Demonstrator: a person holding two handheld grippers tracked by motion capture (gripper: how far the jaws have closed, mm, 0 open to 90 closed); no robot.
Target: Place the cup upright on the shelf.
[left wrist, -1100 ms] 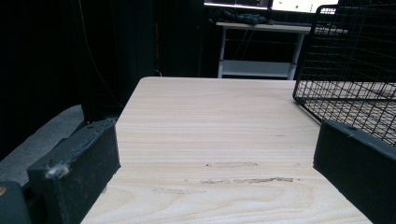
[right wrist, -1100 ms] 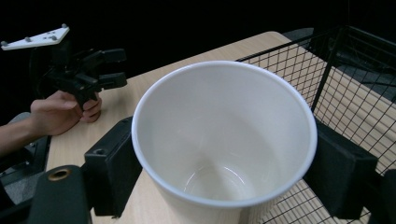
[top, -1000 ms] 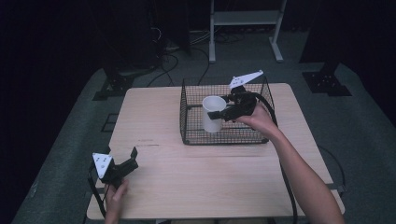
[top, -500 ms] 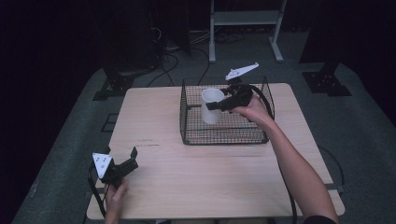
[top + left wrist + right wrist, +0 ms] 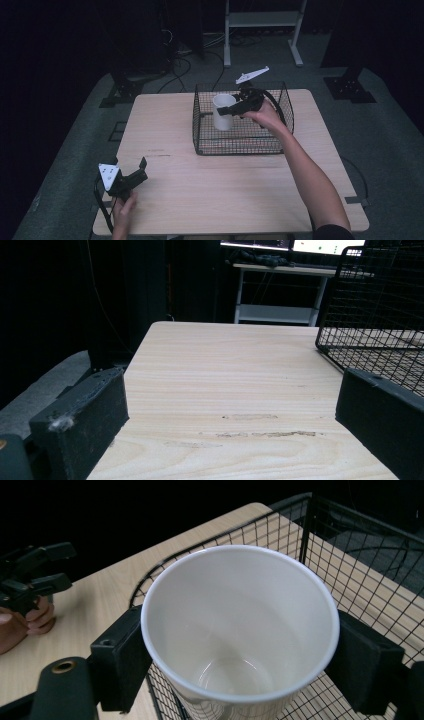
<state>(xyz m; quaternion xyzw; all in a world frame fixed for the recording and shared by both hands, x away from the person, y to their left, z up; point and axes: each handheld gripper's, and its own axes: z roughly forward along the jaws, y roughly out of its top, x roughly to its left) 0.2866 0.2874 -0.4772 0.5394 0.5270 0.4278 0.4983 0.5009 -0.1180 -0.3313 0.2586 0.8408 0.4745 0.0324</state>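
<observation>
Two black jaws of the right gripper point(image 5: 226, 111) press on opposite sides of a white paper cup point(image 5: 223, 111) — upright, mouth open, nothing inside — held within the black wire basket point(image 5: 240, 145) on the far half of the tabletop point(image 5: 210, 185). Well apart, at the near left corner, the left gripper point(image 5: 142, 169) rests low over bare wood, its jaws spread wide around nothing — the basket's corner stands just beyond its right jaw.

A lab or studio: black drapes, floor cables point(image 5: 192, 60), stand feet point(image 5: 120, 92), a white bench point(image 5: 262, 20) at the top of the frame.
</observation>
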